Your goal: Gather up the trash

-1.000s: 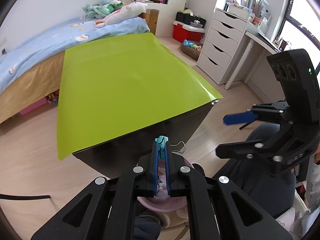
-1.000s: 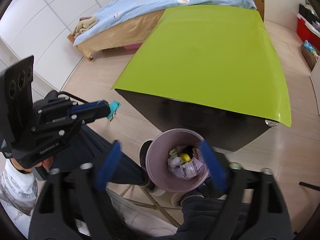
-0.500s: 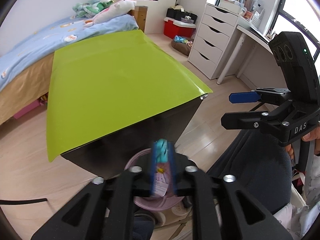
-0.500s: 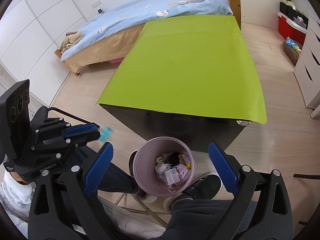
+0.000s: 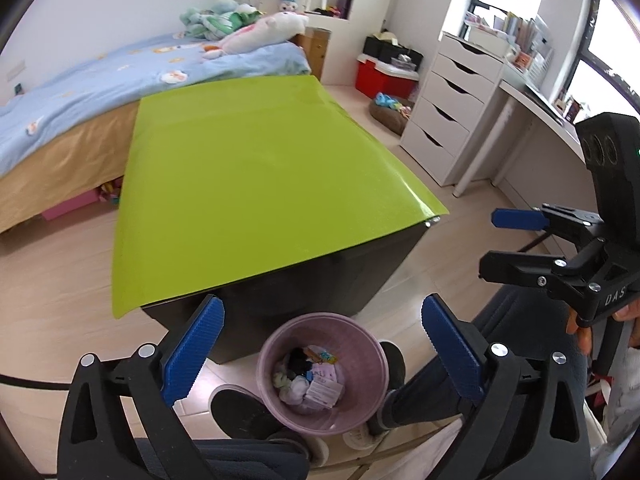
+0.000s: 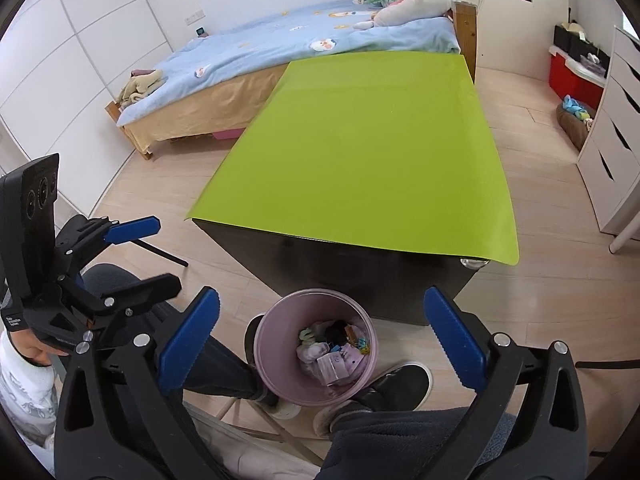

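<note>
A pink waste bin (image 5: 269, 346) (image 6: 262, 340) stands on the floor against the front of the green-topped table (image 5: 256, 184) (image 6: 360, 152). It holds crumpled paper, wrappers and a teal wrapper (image 5: 326, 357) on top. My left gripper (image 5: 322, 304) hangs above the bin with its jaws opening wide and nothing between them; it also shows in the right wrist view (image 6: 160, 254). To the right, my right gripper (image 6: 322, 296) (image 5: 496, 242) is over the bin too, jaws opening, with nothing in them.
A person's legs and dark shoes (image 6: 404, 380) flank the bin. A bed (image 5: 100, 92) lies behind the table, white drawers (image 5: 448, 120) and a desk at the right, a red box (image 5: 384, 76) beyond. Bare wooden floor shows on both sides of the table.
The left gripper went from shut on the teal wrapper to wide open; the wrapper now lies in the bin. The right gripper's jaws spread a little wider.
</note>
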